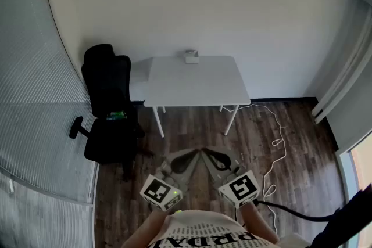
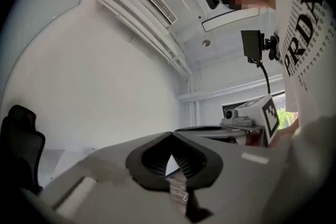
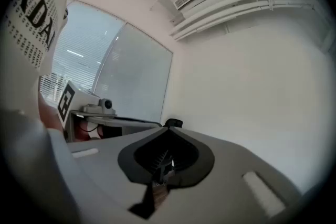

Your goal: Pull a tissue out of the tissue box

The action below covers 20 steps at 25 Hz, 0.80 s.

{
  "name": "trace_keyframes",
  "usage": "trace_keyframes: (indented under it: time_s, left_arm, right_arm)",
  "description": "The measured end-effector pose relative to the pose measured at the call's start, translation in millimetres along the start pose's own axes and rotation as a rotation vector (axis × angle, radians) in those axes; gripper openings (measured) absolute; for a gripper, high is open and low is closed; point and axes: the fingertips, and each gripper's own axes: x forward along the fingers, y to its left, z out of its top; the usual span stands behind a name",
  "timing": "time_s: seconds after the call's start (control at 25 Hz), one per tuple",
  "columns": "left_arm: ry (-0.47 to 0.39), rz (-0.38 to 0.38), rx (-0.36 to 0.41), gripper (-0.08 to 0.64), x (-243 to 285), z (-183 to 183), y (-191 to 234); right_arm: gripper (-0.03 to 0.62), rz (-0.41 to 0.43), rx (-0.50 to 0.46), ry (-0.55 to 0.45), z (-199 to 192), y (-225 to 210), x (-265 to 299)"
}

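Left gripper (image 2: 170, 135): held close against the body, pointing forward, jaws closed tip to tip, nothing between them.
Right gripper (image 3: 169, 129): just beside the left, same pose, level, jaws pressed together, empty too.
Floor (image 1: 192, 128): bare wood between the grippers and the worktop, so well apart.
Worktop (image 1: 197, 87): white, straight ahead, long side running left to right.
Tissue box (image 1: 191, 56): way out at the far edge, against the wall, dead ahead of both grippers; too small to tell its long axis or whether a tissue sticks up.
Nearer hand: neither, about even.
Next move, at a guess: step in, then reach forward across the worktop.
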Motion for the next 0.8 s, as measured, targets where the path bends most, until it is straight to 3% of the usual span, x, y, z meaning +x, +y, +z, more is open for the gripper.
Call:
trace_keyframes:
  time_s: [0.8]
  left_arm:
    - [-0.03, 0.019, -0.022, -0.012, -10.0, 6.4, 7.1]
  right_arm:
    - [0.008, -0.008, -0.024, -0.002, 1.3, 9.2, 9.7]
